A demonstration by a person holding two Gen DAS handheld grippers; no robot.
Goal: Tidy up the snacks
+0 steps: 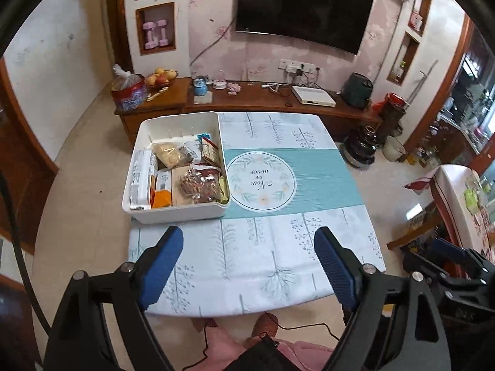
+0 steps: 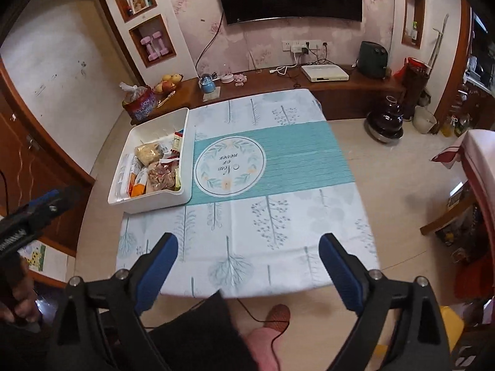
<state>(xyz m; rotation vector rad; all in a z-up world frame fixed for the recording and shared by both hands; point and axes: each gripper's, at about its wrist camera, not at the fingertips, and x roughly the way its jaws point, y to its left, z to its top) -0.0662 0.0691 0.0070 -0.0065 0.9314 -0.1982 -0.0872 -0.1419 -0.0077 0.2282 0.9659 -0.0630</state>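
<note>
A white plastic bin (image 1: 176,215) (image 2: 154,205) sits at the table's left side, filled with several snack packets: a clear bag of reddish nuts (image 1: 202,185) (image 2: 161,177), a pale bag of crackers (image 1: 168,154), an orange packet (image 1: 162,198) and a small red-and-white box (image 1: 210,151). My left gripper (image 1: 249,238) hangs open above the table's near edge, nothing between its blue pads. My right gripper (image 2: 247,242) is also open and empty over the near edge. In the right wrist view the left gripper (image 2: 40,205) shows at the far left, held by a hand (image 2: 21,309).
The small table (image 1: 278,247) wears a white and teal cloth with a round "Now or never" print (image 2: 229,165). Behind it stand a low wooden cabinet (image 1: 247,99) with a fruit bowl (image 1: 161,78), a wall television (image 1: 303,9) and floor appliances (image 1: 362,148) at right.
</note>
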